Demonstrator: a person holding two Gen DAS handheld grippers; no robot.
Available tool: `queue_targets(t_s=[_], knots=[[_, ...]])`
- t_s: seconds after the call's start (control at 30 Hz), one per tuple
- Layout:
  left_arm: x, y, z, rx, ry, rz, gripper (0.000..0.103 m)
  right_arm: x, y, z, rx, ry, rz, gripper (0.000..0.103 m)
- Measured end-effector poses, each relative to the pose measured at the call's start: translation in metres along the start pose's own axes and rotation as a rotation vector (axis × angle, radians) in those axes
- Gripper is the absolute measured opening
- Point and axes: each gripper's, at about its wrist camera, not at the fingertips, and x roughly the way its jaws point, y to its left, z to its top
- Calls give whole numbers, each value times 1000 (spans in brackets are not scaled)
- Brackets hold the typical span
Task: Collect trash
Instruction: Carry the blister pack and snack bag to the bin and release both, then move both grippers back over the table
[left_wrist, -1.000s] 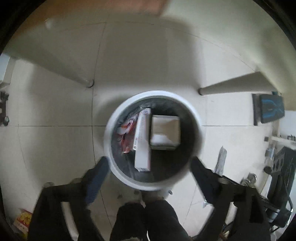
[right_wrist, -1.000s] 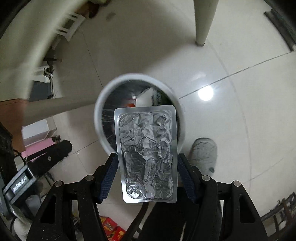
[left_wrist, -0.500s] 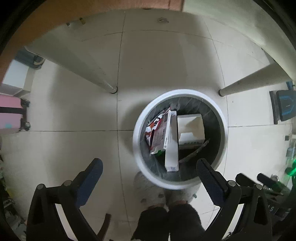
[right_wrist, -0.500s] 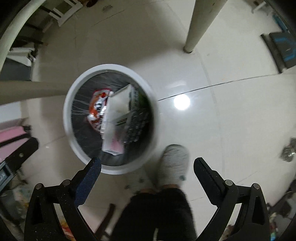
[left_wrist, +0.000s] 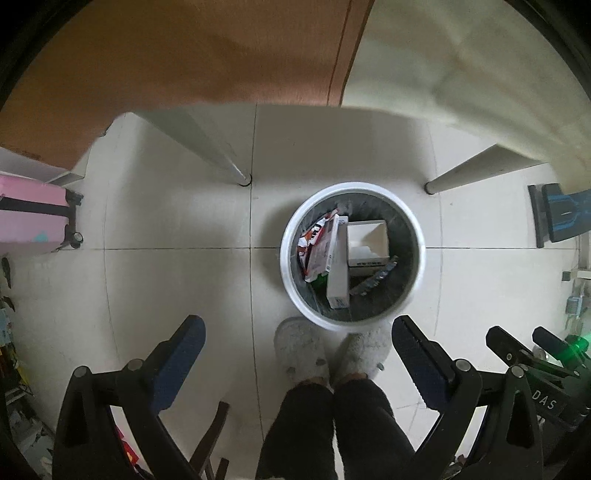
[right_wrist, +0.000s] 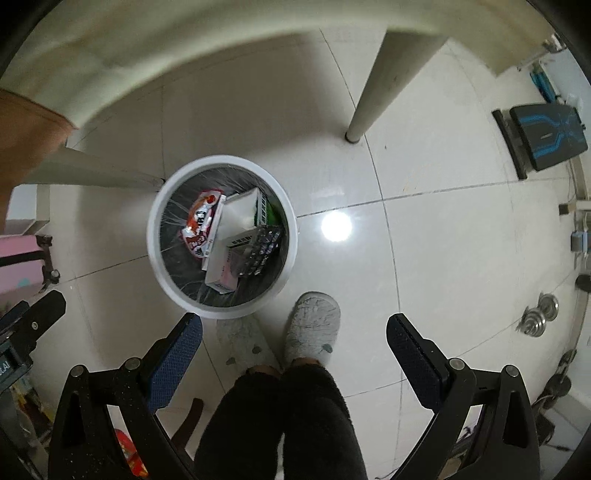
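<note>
A round white trash bin (left_wrist: 291, 280) with a dark liner stands on the tiled floor; it also shows in the right wrist view (right_wrist: 155, 258). Inside lie white boxes (left_wrist: 367, 242), a red snack wrapper (right_wrist: 199, 221) and a silver blister pack (right_wrist: 260, 251). My left gripper (left_wrist: 297, 354) is open and empty, high above the floor, with the bin ahead of it. My right gripper (right_wrist: 293, 350) is open and empty, with the bin ahead to its left.
The person's grey slippers (left_wrist: 301, 349) stand just in front of the bin. Two pale table legs (left_wrist: 221, 158) (right_wrist: 384, 85) rise behind it. A pink suitcase (left_wrist: 29, 214) is at the left. A black and blue device (right_wrist: 546, 136) and dumbbell weights (right_wrist: 539, 317) lie at the right.
My right gripper opened and let go of the silver blister pack, which fell into the bin. Both grippers rose away from the bin, which now looks smaller.
</note>
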Motion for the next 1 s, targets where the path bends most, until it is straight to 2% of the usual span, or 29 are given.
queue_targets(t_s=[0.4,0.57,0.7,0.8,1.0], knots=[[-129,-6,-27,20,-36,-42,103,-153,5,-30,-17,-60,31,101],[-188,-4,-35,37,-53,-28,103,-225,5,-45,-7,-82,59,101],[-240,0,-35,53,-118,-26,103,-288,9,-53,-10,-137,80,101],[-279,4,-27,50,-188,-39,103,-329,10,-49,-3,-171,132,101],[-338,9,23,1,-340,-16,103,-397,14,-5,21,-259,219,101]])
